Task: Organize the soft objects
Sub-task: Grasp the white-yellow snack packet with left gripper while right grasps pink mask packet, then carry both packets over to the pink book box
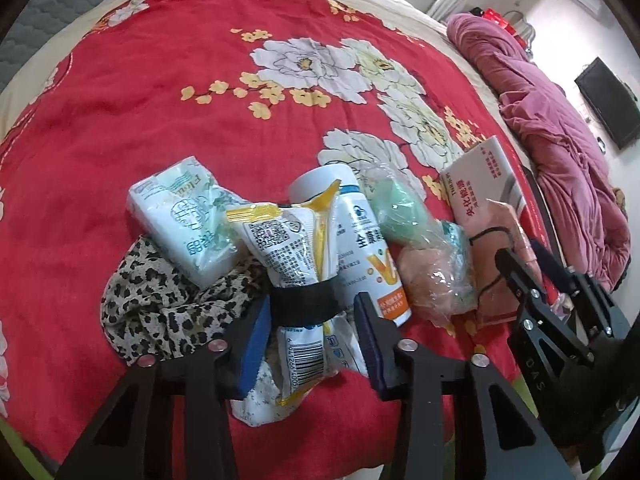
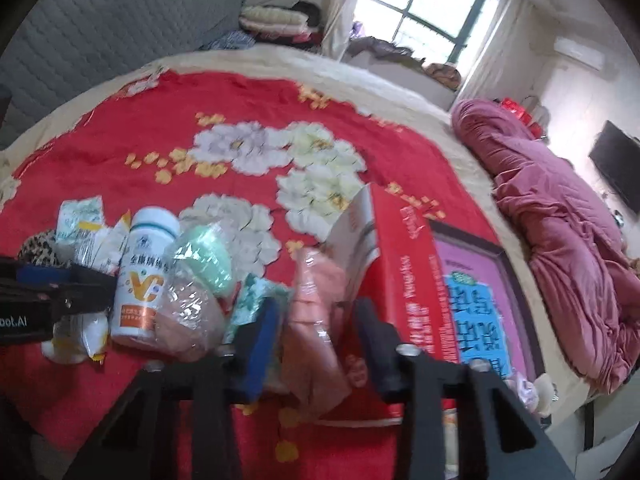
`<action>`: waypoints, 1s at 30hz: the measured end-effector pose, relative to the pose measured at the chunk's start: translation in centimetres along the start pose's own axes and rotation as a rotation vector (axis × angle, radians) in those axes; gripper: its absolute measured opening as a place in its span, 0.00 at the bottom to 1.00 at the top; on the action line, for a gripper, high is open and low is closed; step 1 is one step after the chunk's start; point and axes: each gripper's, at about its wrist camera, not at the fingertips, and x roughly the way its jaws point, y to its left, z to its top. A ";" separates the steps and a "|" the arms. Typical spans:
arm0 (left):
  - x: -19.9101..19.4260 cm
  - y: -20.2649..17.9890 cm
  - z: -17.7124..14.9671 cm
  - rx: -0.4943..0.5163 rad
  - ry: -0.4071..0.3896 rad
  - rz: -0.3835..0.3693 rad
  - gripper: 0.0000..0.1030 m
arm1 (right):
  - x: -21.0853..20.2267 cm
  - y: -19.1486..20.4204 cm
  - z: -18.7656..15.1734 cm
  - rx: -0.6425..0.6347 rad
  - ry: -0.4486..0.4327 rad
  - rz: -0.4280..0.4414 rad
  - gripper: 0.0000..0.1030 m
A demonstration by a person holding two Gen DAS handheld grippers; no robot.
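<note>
A: Two grippers work over a bed (image 1: 160, 100) spread with a red floral blanket, and a row of small things lies across it.

B: What has the left gripper (image 1: 312, 344) got?

A: Its jaws stand partly open on either side of a crumpled white packet (image 1: 296, 264) with a black band round its middle. The blue pad on one side lies against the band; on the other side a gap shows, so I would not call it a firm grip.

B: And around that packet?

A: A tissue pack (image 1: 180, 220) and a leopard-print cloth (image 1: 160, 304) to one side, a white vitamin bottle (image 1: 360, 240) lying just beside it on the other, then a clear bag (image 1: 424, 248) with green and peach soft pieces inside.

B: The right gripper (image 2: 316, 344)?

A: Its jaws are narrow, with a pink wrapped packet (image 2: 316, 320) between them. The picture is blurred there, so whether the pads press on it I cannot tell.

B: Where does that packet lie?

A: Against a red box (image 2: 404, 272), between the box and the clear bag. A heaped pink quilt (image 2: 560, 248) lies at the bed's far edge.
</note>
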 end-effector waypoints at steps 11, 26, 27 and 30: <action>0.7 -0.2 0.1 -0.021 -0.003 0.021 0.37 | 0.3 -0.4 -0.4 0.049 0.001 0.064 0.19; -2.9 -1.1 0.1 -0.013 -0.082 -0.039 0.36 | -4.5 -2.9 1.5 0.187 -0.086 0.203 0.19; -3.2 -1.2 0.1 -0.012 -0.087 -0.041 0.36 | -4.6 -3.0 1.5 0.192 -0.088 0.204 0.19; -4.2 -1.6 -0.1 0.004 -0.101 -0.040 0.36 | -5.3 -3.0 1.7 0.191 -0.100 0.206 0.19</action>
